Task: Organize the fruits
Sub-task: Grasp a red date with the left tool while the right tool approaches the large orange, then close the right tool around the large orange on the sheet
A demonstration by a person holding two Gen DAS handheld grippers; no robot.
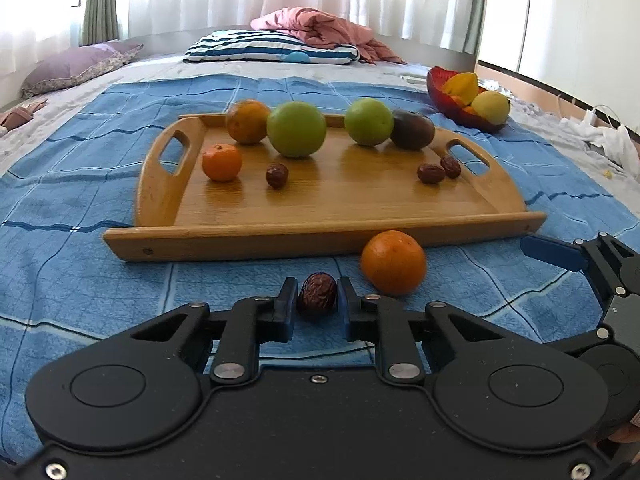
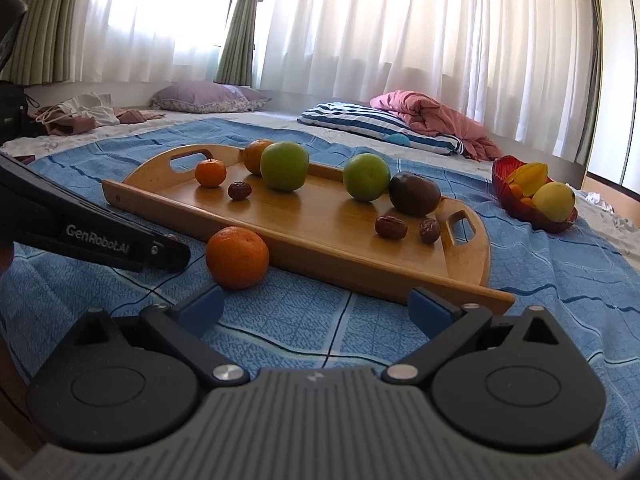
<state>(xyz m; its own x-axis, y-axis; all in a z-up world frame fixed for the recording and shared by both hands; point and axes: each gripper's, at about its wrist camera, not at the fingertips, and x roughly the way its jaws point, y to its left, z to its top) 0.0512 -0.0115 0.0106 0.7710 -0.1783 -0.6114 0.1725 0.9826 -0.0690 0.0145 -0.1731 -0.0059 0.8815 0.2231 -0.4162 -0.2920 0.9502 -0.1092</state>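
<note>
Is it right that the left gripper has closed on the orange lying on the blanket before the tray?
No. The left gripper is shut on the red date, not the orange, which lies free beside it on the blanket before the tray; see left wrist view.

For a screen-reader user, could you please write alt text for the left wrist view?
The left gripper is shut on a wrinkled red date on a blue blanket, beside an orange. Behind sits a wooden tray holding more fruit.

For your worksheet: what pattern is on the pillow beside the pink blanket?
Blue and white stripes on the pillow; left wrist view shows it best.
</note>
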